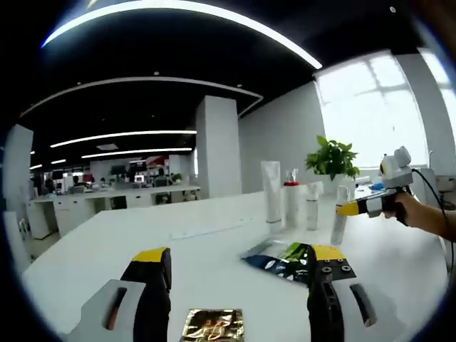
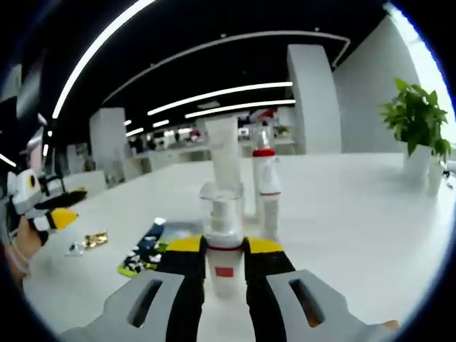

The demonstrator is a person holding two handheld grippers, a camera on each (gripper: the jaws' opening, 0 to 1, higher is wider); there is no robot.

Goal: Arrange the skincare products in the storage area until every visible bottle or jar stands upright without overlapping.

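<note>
White tabletop [image 1: 214, 249] spreads across the lower half of my left gripper view, and my left gripper [image 1: 239, 267] rises from the bottom edge with its yellow-tipped jaws standing wide apart, nothing between them. Low in the frame, between the jaws, lies a gold foil sachet [image 1: 211, 324], flat on the table. Just right of centre, near my right-hand jaw, a dark sachet with green print [image 1: 279, 258] also lies flat. Farther back, right of centre, the skincare products stand upright in a loose cluster: a tall white tube [image 1: 271, 191], a red-collared spray bottle [image 1: 291, 203], a small pump bottle [image 1: 312, 206], and a slim white bottle [image 1: 339, 216] just at the tip of my right gripper [image 1: 350, 208], which comes in from the right edge. A potted green plant [image 1: 332, 158] stands behind them at the window.

In my right gripper view, my right gripper [image 2: 224, 249] fills the bottom centre, its jaws closed on a clear-capped white bottle [image 2: 222, 235], held upright. Directly behind stands the tall white tube [image 2: 226, 153], and just right of it the red-collared spray bottle [image 2: 266, 185]. In the lower left lie the dark sachet [image 2: 146, 253] and the gold foil sachet [image 2: 92, 241]. My left gripper [image 2: 53, 214] shows at the left edge. The plant [image 2: 417, 121] sits at the upper right.
</note>
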